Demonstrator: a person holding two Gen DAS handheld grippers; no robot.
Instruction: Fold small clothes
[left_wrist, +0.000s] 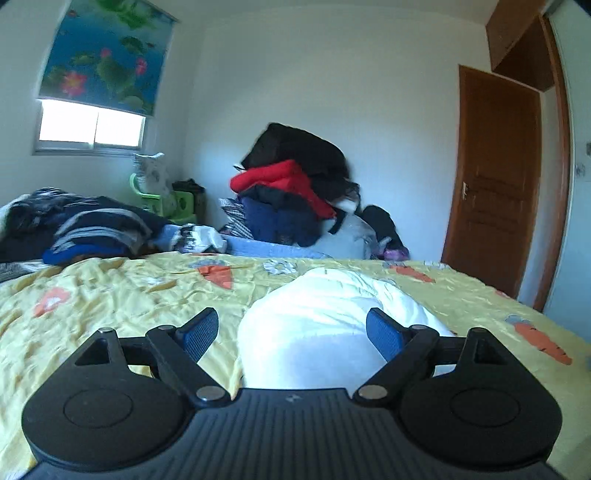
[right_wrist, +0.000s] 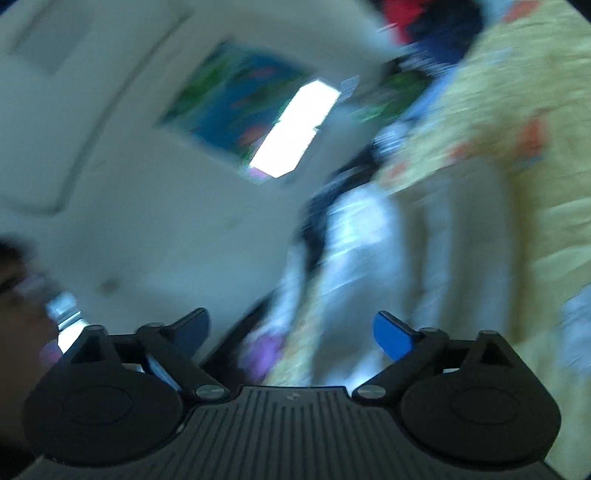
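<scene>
left gripper (left_wrist: 291, 328): fingers standing wide over white garment (left_wrist: 332, 317), near edge hiding behind gripper body.
right gripper (right_wrist: 291, 332): fingers gaping wide, gripping nothing; view blurring heavily.

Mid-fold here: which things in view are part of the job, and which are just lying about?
Job:
white garment on the yellow bedspread
left gripper, jaws open
right gripper, jaws open

Lying about:
dark striped clothes pile
red and black clothes heap
green box
wooden door
</scene>
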